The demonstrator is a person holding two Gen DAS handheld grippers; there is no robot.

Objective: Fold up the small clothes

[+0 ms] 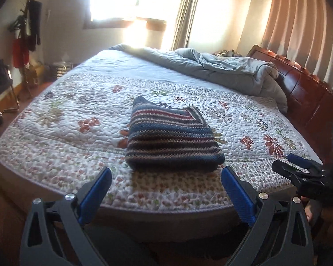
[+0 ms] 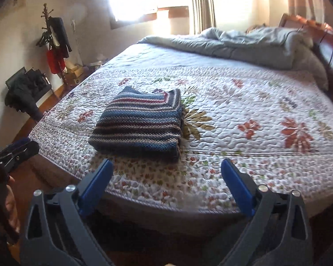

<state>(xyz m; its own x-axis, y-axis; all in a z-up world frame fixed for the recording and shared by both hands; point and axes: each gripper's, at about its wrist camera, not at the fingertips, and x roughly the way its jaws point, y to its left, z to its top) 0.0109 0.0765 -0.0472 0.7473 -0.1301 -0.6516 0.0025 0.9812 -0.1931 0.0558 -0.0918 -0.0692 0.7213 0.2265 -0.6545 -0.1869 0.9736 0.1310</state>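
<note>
A folded knitted sweater striped in blue, red and cream [image 1: 173,137] lies on a white quilted bedspread printed with red and green flowers [image 1: 73,102], near the foot edge of the bed. Just short of the sweater, off the bed's edge, the left claw [image 1: 166,173] hangs with its blue-padded fingers [image 1: 95,190] spread wide and nothing between them. The right claw [image 2: 166,166] is likewise wide and empty, apart from the sweater. Beyond the sweater, a rumpled pale-blue duvet [image 1: 222,71] is heaped against the reddish wooden headboard [image 1: 304,88].
</note>
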